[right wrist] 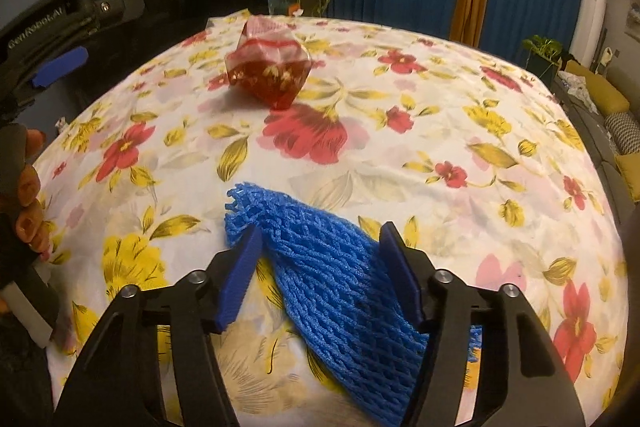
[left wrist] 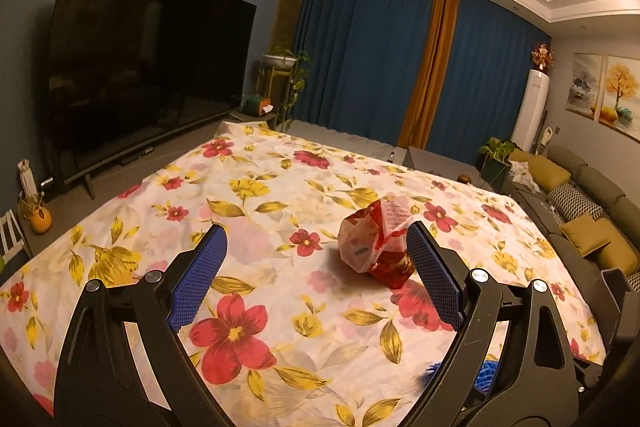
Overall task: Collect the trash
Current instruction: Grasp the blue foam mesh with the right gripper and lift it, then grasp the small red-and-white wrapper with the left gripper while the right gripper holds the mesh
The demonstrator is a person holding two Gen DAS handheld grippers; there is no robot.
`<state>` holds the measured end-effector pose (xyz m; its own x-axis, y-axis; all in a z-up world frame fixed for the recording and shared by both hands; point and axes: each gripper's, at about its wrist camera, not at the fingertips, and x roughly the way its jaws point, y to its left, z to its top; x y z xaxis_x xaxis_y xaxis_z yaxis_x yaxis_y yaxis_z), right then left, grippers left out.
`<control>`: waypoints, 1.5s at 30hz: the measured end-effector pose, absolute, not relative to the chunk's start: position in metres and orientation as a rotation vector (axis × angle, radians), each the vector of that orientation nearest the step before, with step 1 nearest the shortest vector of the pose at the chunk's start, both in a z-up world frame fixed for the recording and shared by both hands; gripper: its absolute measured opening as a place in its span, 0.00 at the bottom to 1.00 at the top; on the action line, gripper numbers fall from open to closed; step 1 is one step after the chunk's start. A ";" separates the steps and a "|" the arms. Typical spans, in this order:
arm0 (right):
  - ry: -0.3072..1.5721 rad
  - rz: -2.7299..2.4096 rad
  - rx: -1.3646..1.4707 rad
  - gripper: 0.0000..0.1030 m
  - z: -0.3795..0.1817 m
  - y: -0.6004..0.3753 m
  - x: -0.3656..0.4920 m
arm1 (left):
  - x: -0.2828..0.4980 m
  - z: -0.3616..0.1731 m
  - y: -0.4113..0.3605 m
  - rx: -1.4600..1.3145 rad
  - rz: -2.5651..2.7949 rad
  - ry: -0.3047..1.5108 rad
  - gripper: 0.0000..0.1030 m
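A crumpled red and white plastic wrapper lies on the flowered tablecloth. It sits just ahead of my left gripper, close to the right fingertip. The left jaws stand wide open with nothing between them. In the right wrist view the wrapper is farther up the table. A blue foam net sleeve lies flat between the fingers of my right gripper. The pads sit at the net's edges, and the net does not look squeezed. A corner of the net shows low in the left wrist view.
A person's hand holds the left gripper's handle at the left edge, with that gripper above it. A large dark TV stands beyond the table on the left. A sofa with cushions runs along the right, blue curtains behind.
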<state>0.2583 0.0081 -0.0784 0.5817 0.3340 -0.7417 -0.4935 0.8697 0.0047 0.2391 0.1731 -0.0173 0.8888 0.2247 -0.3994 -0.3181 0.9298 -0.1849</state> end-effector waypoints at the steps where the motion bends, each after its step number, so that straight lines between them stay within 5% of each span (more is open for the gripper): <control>1: 0.826 0.490 -0.213 0.55 -0.080 0.009 0.259 | 0.239 -0.018 0.173 -0.250 0.286 0.384 0.87; 14: 0.856 0.482 -0.230 0.15 -0.085 0.011 0.262 | 0.243 -0.023 0.175 -0.264 0.289 0.408 0.87; 45: 0.468 0.288 0.142 0.11 0.013 -0.085 0.296 | 0.344 -0.035 0.147 -0.225 0.210 0.556 0.87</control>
<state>0.2964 -0.0850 0.0133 0.8528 0.3054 -0.4237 -0.2405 0.9497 0.2006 0.3443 0.1469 -0.0354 0.8295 0.1353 -0.5419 -0.2563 0.9543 -0.1540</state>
